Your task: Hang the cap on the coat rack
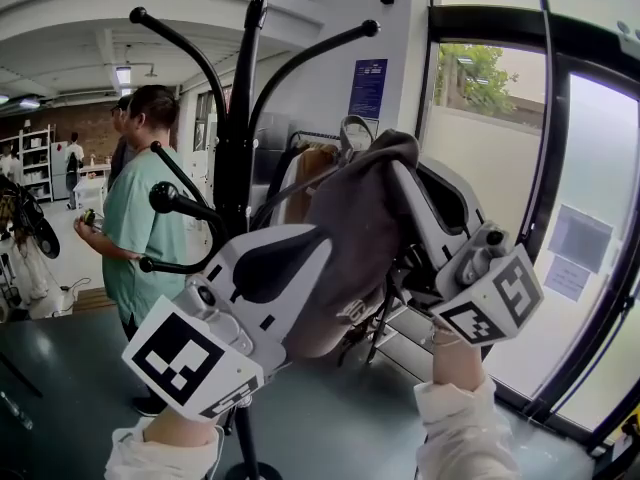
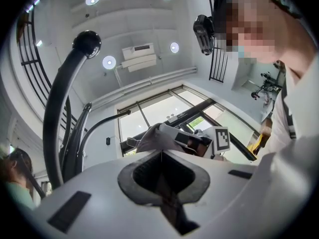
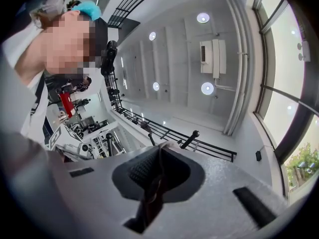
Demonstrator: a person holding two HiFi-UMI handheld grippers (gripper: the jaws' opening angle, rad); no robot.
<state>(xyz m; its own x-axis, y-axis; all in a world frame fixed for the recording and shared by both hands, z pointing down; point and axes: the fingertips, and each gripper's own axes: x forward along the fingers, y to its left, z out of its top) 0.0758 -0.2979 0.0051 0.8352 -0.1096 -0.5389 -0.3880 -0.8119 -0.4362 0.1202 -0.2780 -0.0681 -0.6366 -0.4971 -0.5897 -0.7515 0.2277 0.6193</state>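
A grey-brown cap (image 1: 355,223) hangs between my two grippers, raised in front of the black coat rack (image 1: 236,138). My left gripper (image 1: 320,246) is shut on the cap's lower left part, and my right gripper (image 1: 402,166) is shut on its upper right edge. The rack's curved arms end in balls, one at upper left (image 1: 137,14), one at upper right (image 1: 371,28) and a lower one (image 1: 163,197). In the left gripper view the left gripper (image 2: 160,154) pinches fabric, with the cap (image 2: 153,136) beyond and a rack ball (image 2: 87,42) above. In the right gripper view the right gripper (image 3: 159,152) also pinches fabric.
Two people stand at the left, the nearer in a green top (image 1: 138,223). Tall glass panes with a dark frame (image 1: 548,168) fill the right side. Clothes hang on a rail (image 1: 310,168) behind the rack. Shelves (image 1: 35,163) stand far left.
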